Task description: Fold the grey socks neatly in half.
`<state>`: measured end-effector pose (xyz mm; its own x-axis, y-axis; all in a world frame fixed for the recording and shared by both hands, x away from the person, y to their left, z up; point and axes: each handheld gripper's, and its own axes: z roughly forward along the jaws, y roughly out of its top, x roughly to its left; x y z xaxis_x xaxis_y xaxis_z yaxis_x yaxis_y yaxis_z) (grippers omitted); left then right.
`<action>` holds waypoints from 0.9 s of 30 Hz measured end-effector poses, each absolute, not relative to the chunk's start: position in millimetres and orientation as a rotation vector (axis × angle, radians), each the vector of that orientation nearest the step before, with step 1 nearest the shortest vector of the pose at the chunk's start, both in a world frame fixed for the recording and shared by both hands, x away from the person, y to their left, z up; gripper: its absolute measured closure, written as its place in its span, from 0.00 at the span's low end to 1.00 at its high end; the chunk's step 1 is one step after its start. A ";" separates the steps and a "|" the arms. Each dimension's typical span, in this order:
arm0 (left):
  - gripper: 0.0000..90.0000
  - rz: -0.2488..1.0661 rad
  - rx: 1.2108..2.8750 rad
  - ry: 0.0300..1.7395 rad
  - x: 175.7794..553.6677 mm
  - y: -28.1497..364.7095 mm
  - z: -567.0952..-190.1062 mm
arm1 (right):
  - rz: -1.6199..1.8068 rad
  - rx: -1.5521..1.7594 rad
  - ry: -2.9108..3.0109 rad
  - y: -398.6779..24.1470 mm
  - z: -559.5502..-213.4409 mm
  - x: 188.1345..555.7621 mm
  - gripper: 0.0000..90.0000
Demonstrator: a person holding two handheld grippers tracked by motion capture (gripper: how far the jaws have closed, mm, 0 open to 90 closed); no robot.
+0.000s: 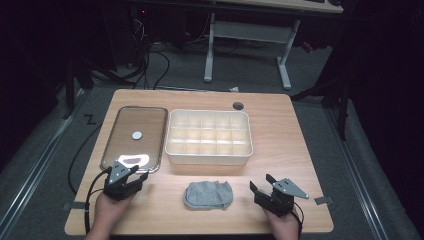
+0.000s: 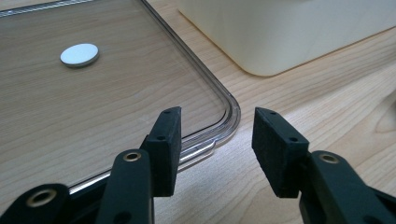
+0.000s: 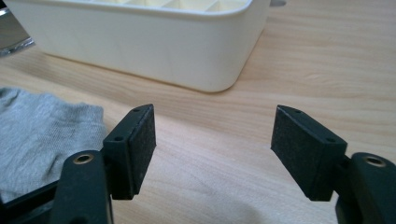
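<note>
Two hand-held grippers, left (image 1: 131, 176) and right (image 1: 263, 186), rest wide-jawed and empty at the bench's (image 1: 290, 145) near edge, flanking a grey sock (image 1: 208, 195).

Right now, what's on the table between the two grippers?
A crumpled grey sock lies between the left gripper and the right gripper, seen in the high view.
</note>
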<state>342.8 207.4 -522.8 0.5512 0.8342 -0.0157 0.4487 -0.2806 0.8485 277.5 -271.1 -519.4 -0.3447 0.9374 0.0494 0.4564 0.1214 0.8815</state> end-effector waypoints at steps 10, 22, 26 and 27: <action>0.54 0.559 1.917 1.053 345.4 208.2 -524.3 | 1.203 1.403 1.894 -273.5 -521.0 281.9 0.21; 0.52 0.550 1.924 1.050 344.2 207.8 -524.0 | 1.161 1.360 1.924 -272.6 -520.0 281.9 0.21; 0.52 0.544 1.925 1.049 345.0 206.0 -524.4 | 1.159 1.356 1.932 -273.0 -520.5 280.8 0.21; 0.52 0.553 1.938 1.044 344.7 204.5 -523.6 | 1.166 1.359 1.931 -272.7 -520.4 280.4 0.21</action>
